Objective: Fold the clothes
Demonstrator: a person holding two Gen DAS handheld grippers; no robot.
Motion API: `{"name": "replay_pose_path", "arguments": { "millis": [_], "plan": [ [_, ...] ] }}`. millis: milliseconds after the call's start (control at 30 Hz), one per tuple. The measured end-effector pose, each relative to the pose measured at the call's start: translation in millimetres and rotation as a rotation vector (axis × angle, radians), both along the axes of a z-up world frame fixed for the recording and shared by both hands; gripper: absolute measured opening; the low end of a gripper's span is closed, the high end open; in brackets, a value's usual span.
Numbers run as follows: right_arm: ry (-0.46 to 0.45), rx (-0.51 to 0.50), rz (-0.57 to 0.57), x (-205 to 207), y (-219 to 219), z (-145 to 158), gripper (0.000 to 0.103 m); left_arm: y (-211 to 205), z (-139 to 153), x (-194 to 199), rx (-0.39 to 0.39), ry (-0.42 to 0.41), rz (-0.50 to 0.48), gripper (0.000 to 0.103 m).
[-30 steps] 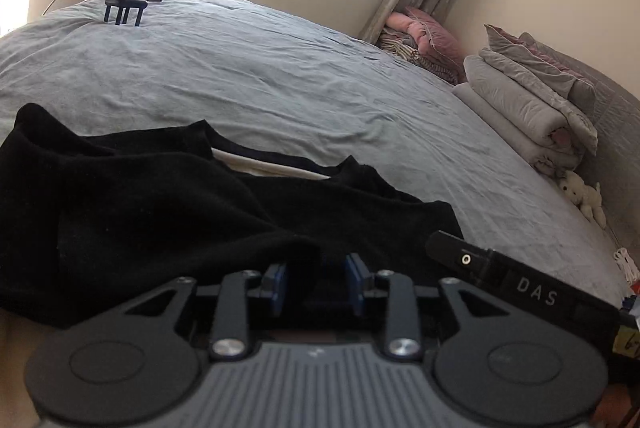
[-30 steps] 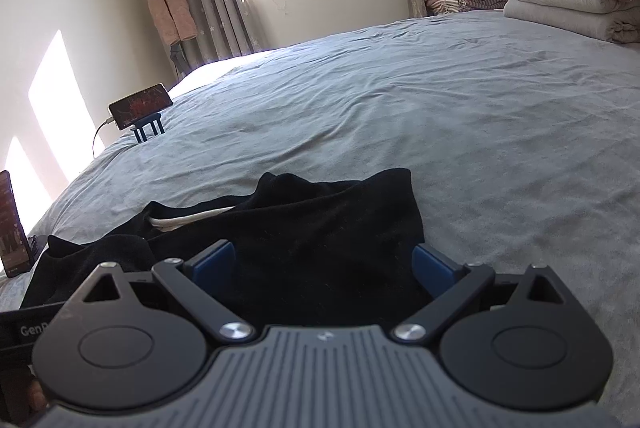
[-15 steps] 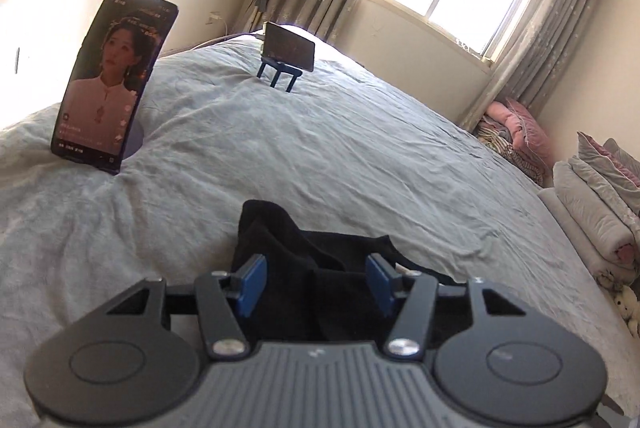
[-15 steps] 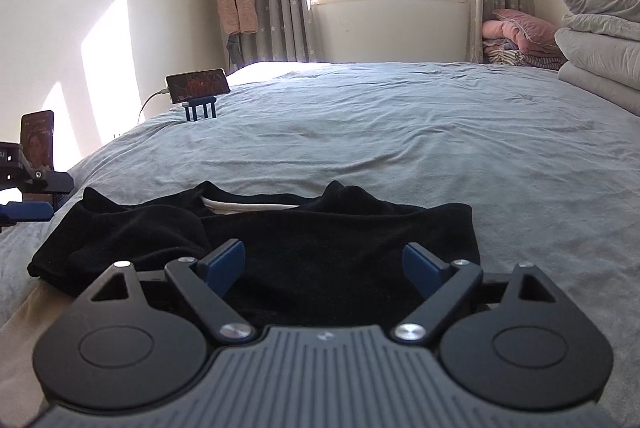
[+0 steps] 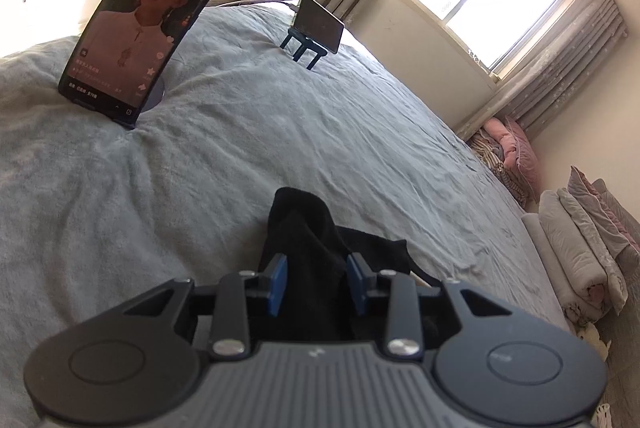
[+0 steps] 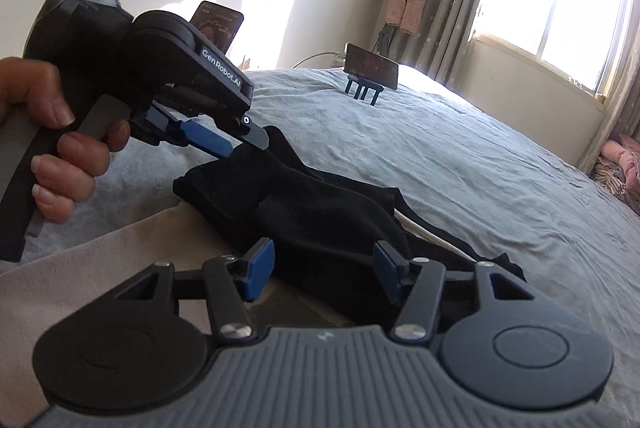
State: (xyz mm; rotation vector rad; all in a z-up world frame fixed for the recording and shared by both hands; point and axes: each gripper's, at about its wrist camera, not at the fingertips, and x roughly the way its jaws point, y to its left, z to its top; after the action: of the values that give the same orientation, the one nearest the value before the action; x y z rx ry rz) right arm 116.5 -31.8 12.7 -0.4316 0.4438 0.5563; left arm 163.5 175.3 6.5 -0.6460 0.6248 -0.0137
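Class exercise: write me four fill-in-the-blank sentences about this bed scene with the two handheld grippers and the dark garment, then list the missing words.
1. The garment being folded is ____ in colour.
2. The left gripper has the garment's fabric ____ its blue pads.
3. The upright phone stands on the ____ bedsheet.
4. The right gripper has its jaws ____, with garment cloth between them.

Missing words: black; between; grey; open

Bare bedspread [image 5: 320,147] beyond upright phone [image 5: 148,15]
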Motion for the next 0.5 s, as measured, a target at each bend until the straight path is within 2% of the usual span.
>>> {"name": "replay_pose_path", "arguments": {
  "millis": [167, 233, 300, 367, 500],
  "plan": [
    [0.027, -0.014, 0.033, 11.8, 21.2, -5.9, 0.043, 7.0, -5.2, 1.9, -0.042, 0.011, 0.011, 0.033],
    [0.031, -0.018, 0.039, 17.2, 29.3, -7.9, 0.034, 6.6, -5.2, 2.1, -0.038, 0.011, 0.011, 0.033],
    [0.044, -0.021, 0.020, 23.2, 30.9, -9.3, 0.005, 6.2, -5.2, 2.3, -0.034, 0.010, 0.010, 0.033],
    [0.052, -0.007, -0.010, 27.9, 28.0, -9.0, 0.003, 5.8, -5.1, 2.4, -0.029, 0.010, 0.010, 0.033],
    [0.012, 0.065, -0.125, 28.2, -3.5, 8.5, 0.002, 5.0, -5.1, 2.8, -0.020, 0.009, 0.010, 0.033]
  ]
}}
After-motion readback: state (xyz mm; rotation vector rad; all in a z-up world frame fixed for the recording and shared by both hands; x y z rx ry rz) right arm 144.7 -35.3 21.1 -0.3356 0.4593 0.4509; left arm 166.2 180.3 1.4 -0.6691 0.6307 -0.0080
